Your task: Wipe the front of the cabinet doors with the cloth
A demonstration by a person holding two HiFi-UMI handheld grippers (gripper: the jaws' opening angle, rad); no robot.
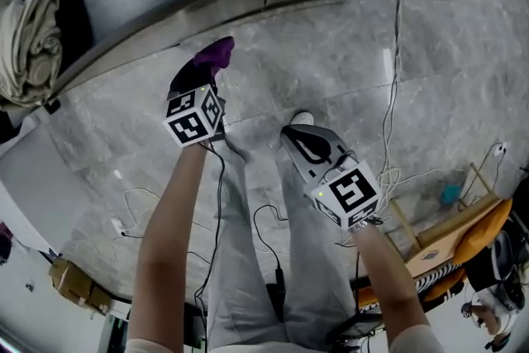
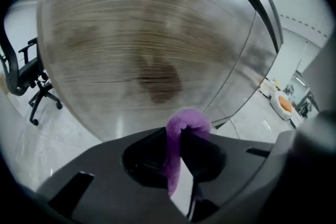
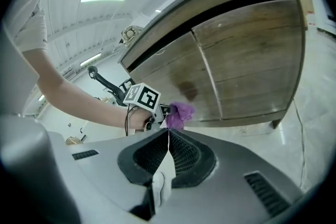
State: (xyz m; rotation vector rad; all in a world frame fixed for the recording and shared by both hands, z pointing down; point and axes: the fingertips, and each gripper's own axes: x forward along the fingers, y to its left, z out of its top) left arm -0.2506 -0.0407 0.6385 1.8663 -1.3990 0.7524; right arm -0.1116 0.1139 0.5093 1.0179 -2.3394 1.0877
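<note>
Tightly, left gripper [image 1: 206, 72] pinches fuzzy purple cloth [image 2: 185, 121] near wood-grained cabinet door [image 2: 142, 34].

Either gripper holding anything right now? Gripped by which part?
The left gripper pinches the purple fuzzy cloth at a fold, and a bunched loop pokes out past the jaw tips. The right gripper is shut, with nothing between its jaws.

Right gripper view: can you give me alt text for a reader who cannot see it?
The left gripper, jaws shut on a purple cloth, holds it near the foot of a wooden cabinet door that bears a dark smudge. In the foreground the right gripper has its jaws together with nothing between them.
</note>
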